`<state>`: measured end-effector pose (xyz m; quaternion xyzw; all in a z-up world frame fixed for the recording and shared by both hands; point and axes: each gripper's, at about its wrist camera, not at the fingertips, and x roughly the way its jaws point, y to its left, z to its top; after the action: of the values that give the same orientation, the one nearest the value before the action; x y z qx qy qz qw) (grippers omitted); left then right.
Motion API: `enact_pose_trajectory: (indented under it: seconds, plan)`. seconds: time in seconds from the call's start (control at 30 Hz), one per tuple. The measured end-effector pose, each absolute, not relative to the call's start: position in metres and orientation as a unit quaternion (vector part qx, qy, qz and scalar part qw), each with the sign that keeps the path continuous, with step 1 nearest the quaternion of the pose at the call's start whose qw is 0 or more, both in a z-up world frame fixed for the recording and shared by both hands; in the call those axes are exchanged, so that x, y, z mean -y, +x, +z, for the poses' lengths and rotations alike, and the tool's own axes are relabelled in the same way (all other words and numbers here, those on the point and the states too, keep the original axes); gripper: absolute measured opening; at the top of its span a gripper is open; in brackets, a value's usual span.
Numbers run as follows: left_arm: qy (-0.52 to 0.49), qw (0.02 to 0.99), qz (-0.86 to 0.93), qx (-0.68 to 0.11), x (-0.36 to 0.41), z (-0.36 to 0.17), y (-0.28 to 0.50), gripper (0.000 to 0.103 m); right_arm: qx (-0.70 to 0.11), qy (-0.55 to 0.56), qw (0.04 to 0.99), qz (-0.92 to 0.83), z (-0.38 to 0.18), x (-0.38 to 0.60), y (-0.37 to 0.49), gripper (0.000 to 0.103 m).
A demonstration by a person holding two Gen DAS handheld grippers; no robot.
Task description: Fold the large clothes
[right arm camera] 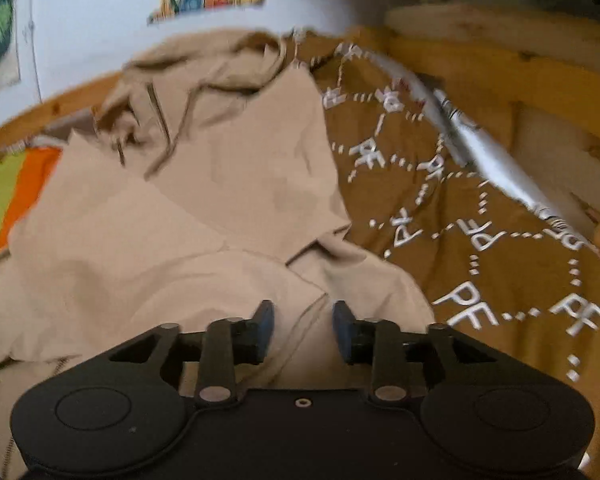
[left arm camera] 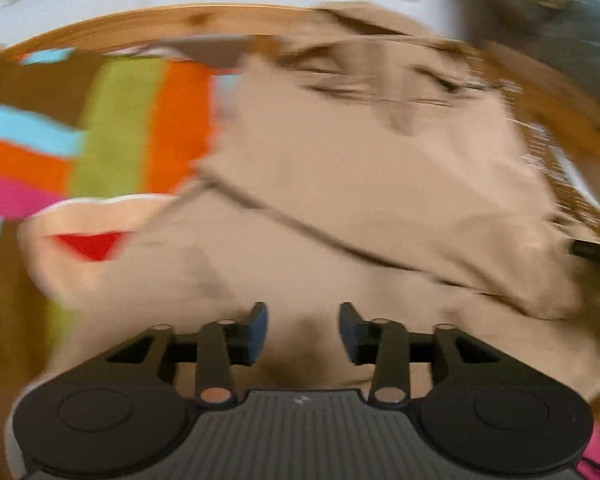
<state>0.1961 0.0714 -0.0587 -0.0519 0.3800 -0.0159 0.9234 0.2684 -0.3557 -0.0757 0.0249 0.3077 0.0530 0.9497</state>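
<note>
Left wrist view: heavy motion blur is noted. The left gripper (left arm camera: 303, 330) is seen with its jaws spread apart and nothing between them; it hangs just above the beige hoodie (left arm camera: 360, 184). The hoodie is spread over a brown bedspread (left arm camera: 28, 84), beside a striped towel (left arm camera: 140, 128) in green, orange, pink and blue. A cuff or neck opening with a red lining (left arm camera: 90, 244) is seen at the left — too blurred to say which. A seam or fold edge runs diagonally across the cloth. A thin black rod (left arm camera: 596, 254) enters at the right edge, probably part of the other tool. A wooden bed frame (left arm camera: 140, 28) is seen behind.

Right wrist view: the right gripper (right arm camera: 303, 330) is likewise held apart and empty, poised over a fold of the hoodie (right arm camera: 204, 200) near its right edge. The hood and drawstrings (right arm camera: 180, 136) lie bunched at the far end, toward the wall. The bedspread (right arm camera: 500, 240) carries a white letter pattern.

Judgement: with both tools empty over rumpled cloth, a grasp is likely being sought — folding appears barely begun. The garment is laid on the bed for a broad flat surface.
</note>
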Motion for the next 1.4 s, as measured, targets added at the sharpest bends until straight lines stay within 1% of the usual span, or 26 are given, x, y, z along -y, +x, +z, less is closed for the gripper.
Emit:
enact_pose_trajectory:
  seconds: [0.03, 0.07, 0.13, 0.23, 0.27, 0.33, 0.4, 0.43, 0.47, 0.53, 0.63, 0.73, 0.8, 0.83, 0.87, 0.9, 0.93, 1.0, 1.03, 1.07, 1.17, 1.27, 1.4]
  plan:
    - [-0.053, 0.925, 0.004, -0.376, -0.085, -0.058, 0.195, 0.056, -0.292, 0.020, 0.954, 0.056, -0.072, 0.354, 0.261, 0.058]
    - [-0.053, 0.926, 0.029, -0.372, -0.100, -0.057, 0.192, 0.056, -0.278, 0.012, 0.958, 0.067, -0.069, 0.351, 0.252, 0.068]
    - [-0.051, 0.925, 0.068, -0.369, -0.121, -0.057, 0.189, 0.056, -0.278, -0.023, 0.955, 0.103, -0.070, 0.338, 0.245, 0.074]
    - [-0.055, 0.912, 0.132, -0.385, -0.150, -0.064, 0.188, 0.056, -0.318, -0.088, 0.938, 0.107, -0.089, 0.317, 0.246, 0.073]
    - [-0.062, 0.905, 0.147, -0.394, -0.158, -0.067, 0.188, 0.056, -0.332, -0.093, 0.933, 0.099, -0.098, 0.316, 0.248, 0.073]
    - [-0.072, 0.902, 0.147, -0.399, -0.169, -0.071, 0.184, 0.056, -0.334, -0.068, 0.935, 0.094, -0.105, 0.323, 0.250, 0.073]
    - [-0.074, 0.904, 0.130, -0.400, -0.173, -0.069, 0.179, 0.058, -0.326, -0.037, 0.941, 0.088, -0.096, 0.333, 0.243, 0.073]
    - [-0.071, 0.904, 0.119, -0.403, -0.173, -0.068, 0.177, 0.062, -0.318, -0.027, 0.944, 0.088, -0.089, 0.335, 0.233, 0.074]
    - [-0.069, 0.905, 0.106, -0.406, -0.173, -0.066, 0.175, 0.067, -0.309, -0.018, 0.947, 0.090, -0.081, 0.340, 0.223, 0.078]
    - [-0.066, 0.906, 0.079, -0.411, -0.177, -0.064, 0.171, 0.070, -0.290, -0.016, 0.953, 0.086, -0.066, 0.349, 0.199, 0.084]
    - [-0.059, 0.902, 0.050, -0.424, -0.179, -0.064, 0.163, 0.071, -0.281, -0.031, 0.957, 0.062, -0.058, 0.365, 0.167, 0.084]
    - [-0.057, 0.897, 0.033, -0.437, -0.181, -0.068, 0.159, 0.071, -0.299, -0.012, 0.954, 0.028, -0.064, 0.387, 0.145, 0.083]
    - [-0.063, 0.897, 0.033, -0.437, -0.184, -0.068, 0.158, 0.067, -0.319, 0.009, 0.947, 0.014, -0.073, 0.399, 0.136, 0.077]
    - [-0.070, 0.895, 0.034, -0.439, -0.185, -0.068, 0.158, 0.065, -0.328, 0.024, 0.944, 0.010, -0.077, 0.403, 0.136, 0.069]
    - [-0.078, 0.893, 0.036, -0.442, -0.187, -0.069, 0.159, 0.056, -0.334, 0.041, 0.942, 0.009, -0.081, 0.406, 0.135, 0.063]
    - [-0.085, 0.890, 0.041, -0.446, -0.188, -0.070, 0.160, 0.050, -0.337, 0.055, 0.940, 0.007, -0.083, 0.408, 0.135, 0.061]
    - [-0.091, 0.887, 0.046, -0.450, -0.188, -0.070, 0.162, 0.041, -0.339, 0.067, 0.938, 0.006, -0.085, 0.408, 0.135, 0.055]
    - [-0.094, 0.885, 0.065, -0.451, -0.188, -0.069, 0.164, 0.027, -0.342, 0.087, 0.936, 0.002, -0.086, 0.409, 0.137, 0.050]
    - [-0.091, 0.884, 0.074, -0.453, -0.187, -0.068, 0.164, 0.014, -0.343, 0.095, 0.935, -0.001, -0.086, 0.408, 0.137, 0.041]
    - [-0.088, 0.884, 0.080, -0.452, -0.186, -0.064, 0.163, 0.010, -0.345, 0.101, 0.933, -0.002, -0.086, 0.408, 0.138, 0.029]
    - [-0.074, 0.893, 0.090, -0.434, -0.177, -0.048, 0.156, 0.003, -0.338, 0.123, 0.933, 0.009, -0.079, 0.409, 0.135, 0.021]
    - [-0.055, 0.911, 0.082, -0.400, -0.165, -0.023, 0.142, 0.002, -0.320, 0.145, 0.936, 0.025, -0.060, 0.411, 0.128, 0.019]
    - [-0.064, 0.924, 0.049, -0.374, -0.159, 0.016, 0.114, 0.001, -0.308, 0.163, 0.936, 0.059, -0.021, 0.415, 0.114, 0.017]
